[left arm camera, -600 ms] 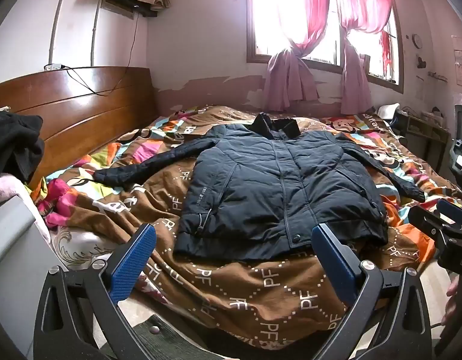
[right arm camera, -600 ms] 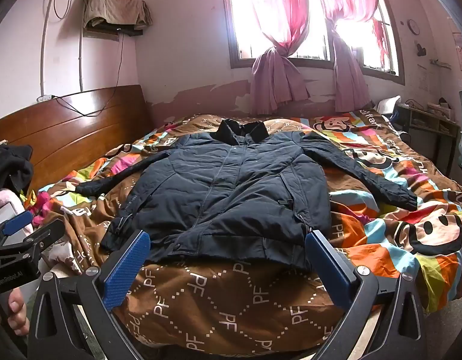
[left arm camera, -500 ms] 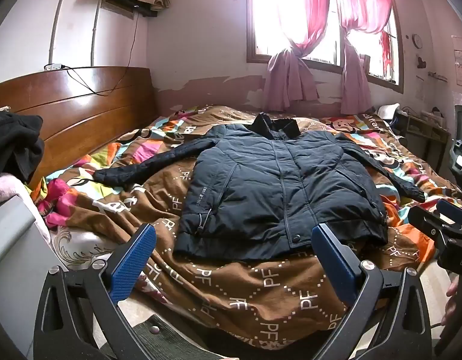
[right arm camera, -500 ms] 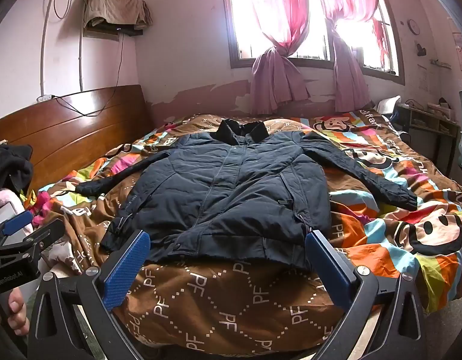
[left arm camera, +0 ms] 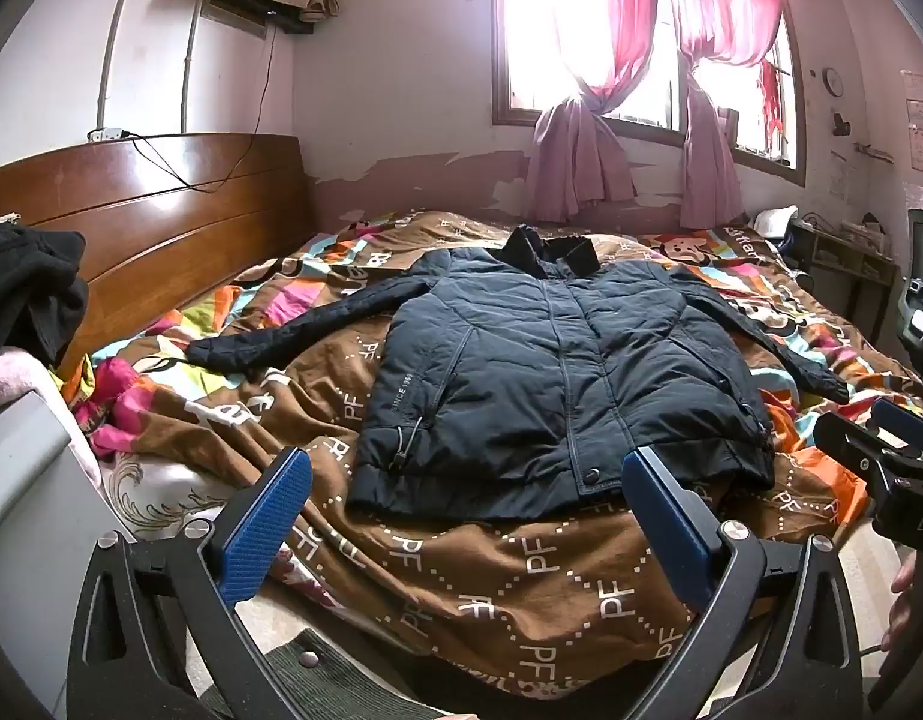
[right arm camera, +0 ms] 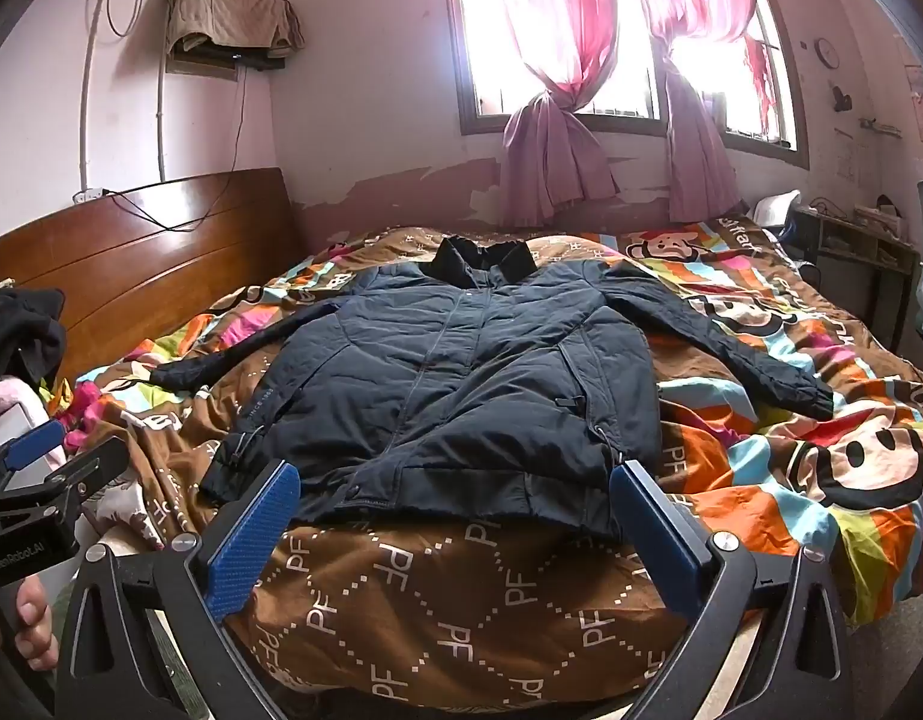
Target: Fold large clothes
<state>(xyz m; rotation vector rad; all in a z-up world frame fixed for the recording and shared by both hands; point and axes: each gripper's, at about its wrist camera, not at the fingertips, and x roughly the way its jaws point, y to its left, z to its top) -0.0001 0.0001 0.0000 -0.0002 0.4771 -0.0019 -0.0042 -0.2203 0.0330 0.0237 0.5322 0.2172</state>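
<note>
A dark navy padded jacket [left arm camera: 551, 372] [right arm camera: 461, 396] lies flat and zipped on the bed, collar toward the window, both sleeves spread out to the sides. My left gripper [left arm camera: 464, 474] hovers open just short of the jacket's hem, nothing between its blue pads [left arm camera: 263, 522]. My right gripper [right arm camera: 452, 483] is also open before the hem, with nothing between its pads. Each gripper shows at the edge of the other's view: the right gripper [left arm camera: 881, 456] at the far right, the left gripper [right arm camera: 47, 474] at the far left.
The bed carries a brown and multicoloured quilt [left arm camera: 521, 588] [right arm camera: 461, 588]. A wooden headboard [left arm camera: 149, 216] runs along the left. Dark clothes [left arm camera: 23, 294] are piled at the left. A low cabinet [left arm camera: 845, 264] stands at the far right under the window [right arm camera: 581, 30].
</note>
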